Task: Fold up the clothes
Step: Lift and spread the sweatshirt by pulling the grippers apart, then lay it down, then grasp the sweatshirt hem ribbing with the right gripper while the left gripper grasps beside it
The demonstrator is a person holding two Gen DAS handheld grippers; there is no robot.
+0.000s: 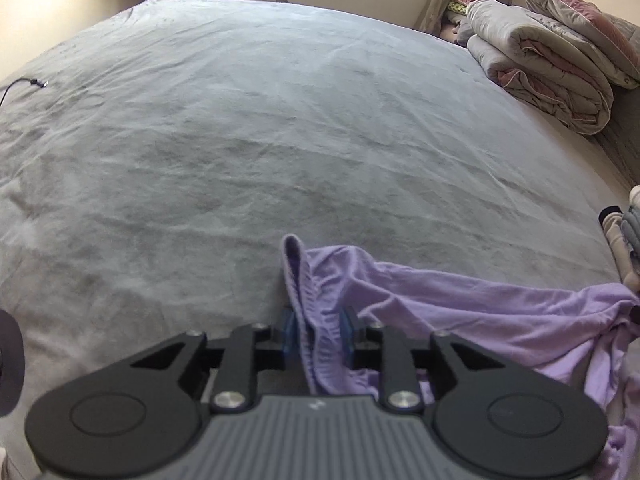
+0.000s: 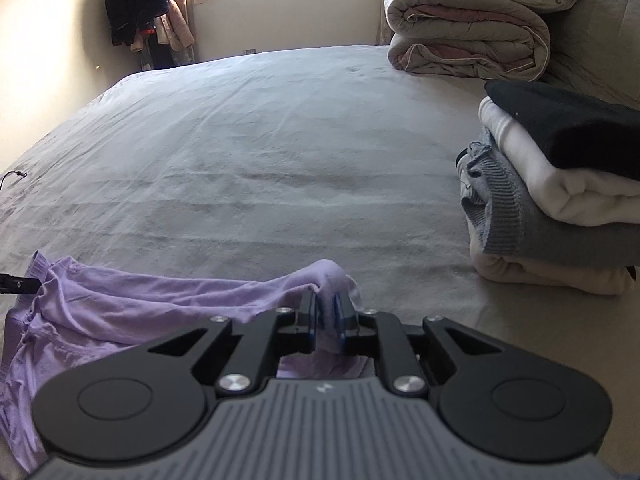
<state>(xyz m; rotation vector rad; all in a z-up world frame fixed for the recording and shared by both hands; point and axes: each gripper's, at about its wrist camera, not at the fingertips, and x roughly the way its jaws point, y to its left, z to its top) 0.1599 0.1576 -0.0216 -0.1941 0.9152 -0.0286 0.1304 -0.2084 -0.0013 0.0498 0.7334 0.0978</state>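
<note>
The left claw (image 1: 318,334) is pinching the ribbed edge of a lilac garment (image 1: 460,304), and the right claw (image 2: 326,320) is clamping another bunched edge. The garment is lying crumpled on the bed (image 1: 240,140), near a stack of folded clothes (image 2: 560,184).

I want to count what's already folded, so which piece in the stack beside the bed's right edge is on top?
The black garment tops the stack; under it lie a white one, a grey knit and a pale pink one.
</note>
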